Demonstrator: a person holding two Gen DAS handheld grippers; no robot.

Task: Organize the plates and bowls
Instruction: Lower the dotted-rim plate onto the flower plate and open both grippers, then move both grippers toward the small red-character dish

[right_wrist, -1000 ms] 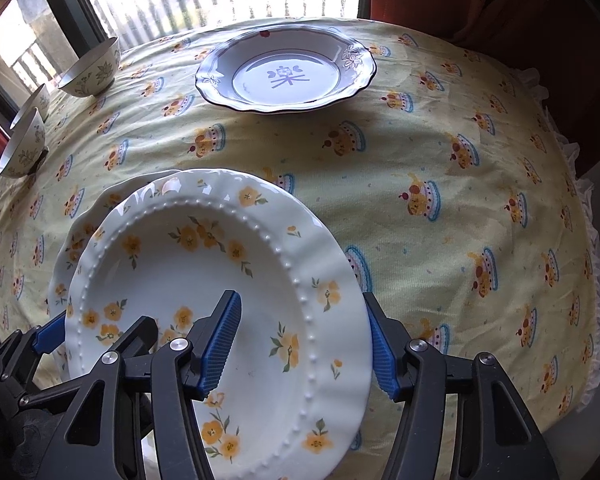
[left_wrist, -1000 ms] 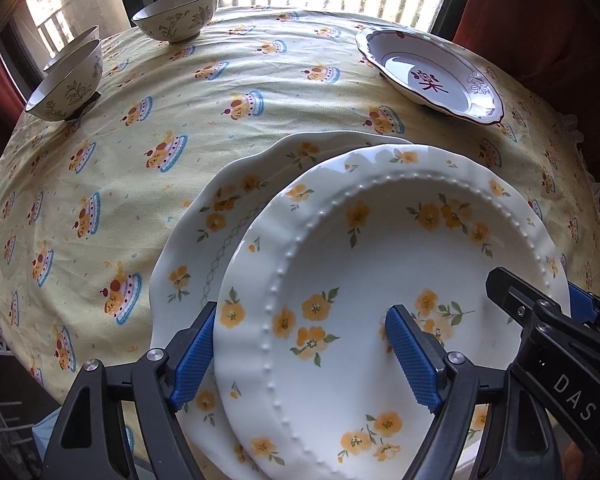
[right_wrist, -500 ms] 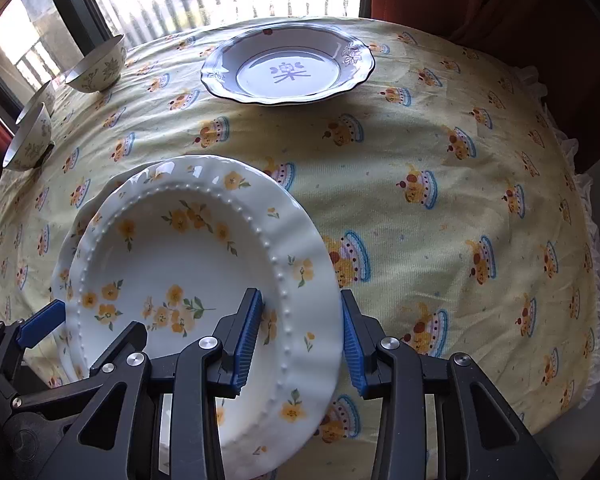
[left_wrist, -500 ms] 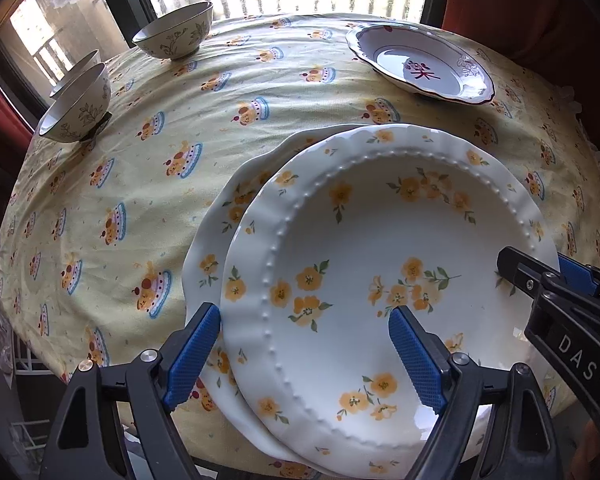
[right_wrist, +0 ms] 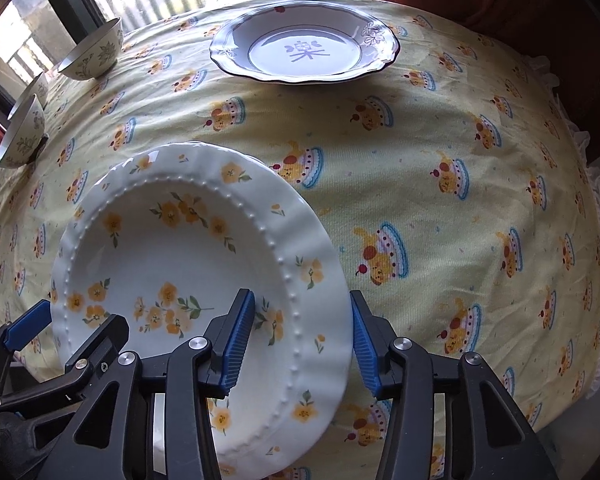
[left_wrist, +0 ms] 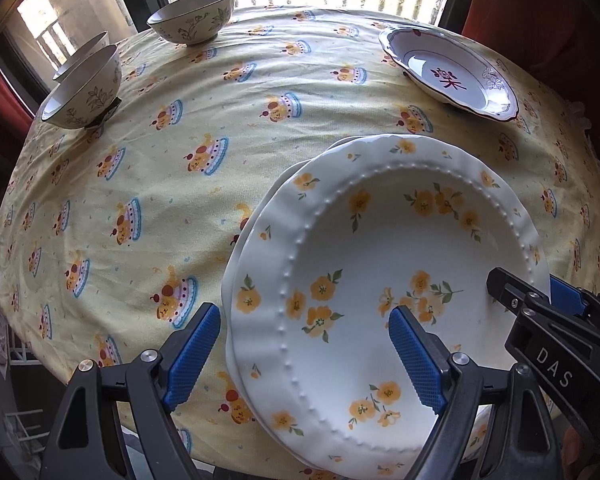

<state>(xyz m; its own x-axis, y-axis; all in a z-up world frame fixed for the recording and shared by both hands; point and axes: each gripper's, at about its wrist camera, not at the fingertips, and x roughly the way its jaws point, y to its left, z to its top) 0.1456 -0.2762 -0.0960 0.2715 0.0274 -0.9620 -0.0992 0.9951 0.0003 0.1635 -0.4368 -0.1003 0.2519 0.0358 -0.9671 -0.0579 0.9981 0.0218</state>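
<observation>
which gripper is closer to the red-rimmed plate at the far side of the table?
Neither clearly. The left gripper and right gripper both sit at the near edge, straddling opposite rims of the yellow-flower plate. The red-rimmed plate lies far beyond both, slightly toward the right gripper's side.

Both wrist views look steeply down, sharing the flowered plate [left_wrist: 380,264]

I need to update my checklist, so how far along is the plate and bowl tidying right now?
Done: one yellow-flowered plate sits on a matching plate, its rim just showing.
In hand: the right gripper straddles the top plate's rim, its jaws just reopened slightly; the left gripper is open around the other side.
Left: the red-rimmed plate and three bowls stand apart on the tablecloth.
</observation>
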